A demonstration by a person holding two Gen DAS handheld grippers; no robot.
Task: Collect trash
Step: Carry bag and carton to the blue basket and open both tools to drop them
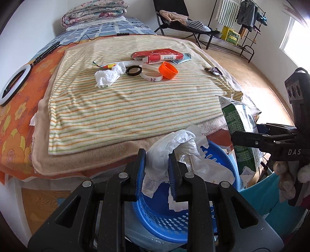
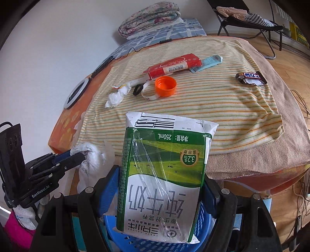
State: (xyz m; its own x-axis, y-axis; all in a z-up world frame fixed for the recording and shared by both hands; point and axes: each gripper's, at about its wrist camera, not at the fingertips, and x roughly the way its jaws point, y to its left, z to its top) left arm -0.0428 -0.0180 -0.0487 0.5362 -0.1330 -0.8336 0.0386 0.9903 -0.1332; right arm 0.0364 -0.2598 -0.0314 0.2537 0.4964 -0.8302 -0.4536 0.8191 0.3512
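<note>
My left gripper (image 1: 157, 155) is shut on a crumpled white plastic bag (image 1: 180, 141) just above a blue perforated basket (image 1: 155, 215). My right gripper (image 2: 160, 180) is shut on a green and white milk carton (image 2: 164, 151), held upside down over the same basket (image 2: 135, 244). Each gripper shows in the other's view: the right gripper (image 1: 235, 136) with the carton (image 1: 238, 124), the left gripper (image 2: 82, 155) with the bag (image 2: 93, 157). On the striped blanket (image 1: 126, 108) lie a red box (image 1: 160, 55), an orange cap (image 1: 168, 70), a crumpled tissue (image 1: 106, 77), a black ring (image 1: 134, 70) and a candy wrapper (image 2: 251, 78).
The bed fills the middle of both views, with a ring light (image 1: 14, 85) on its left edge and folded quilts (image 1: 95, 12) at the head. A folding chair (image 1: 174, 21) and a clothes rack (image 1: 244, 23) stand on the wooden floor beyond. A teal bin (image 1: 271, 192) sits beside the basket.
</note>
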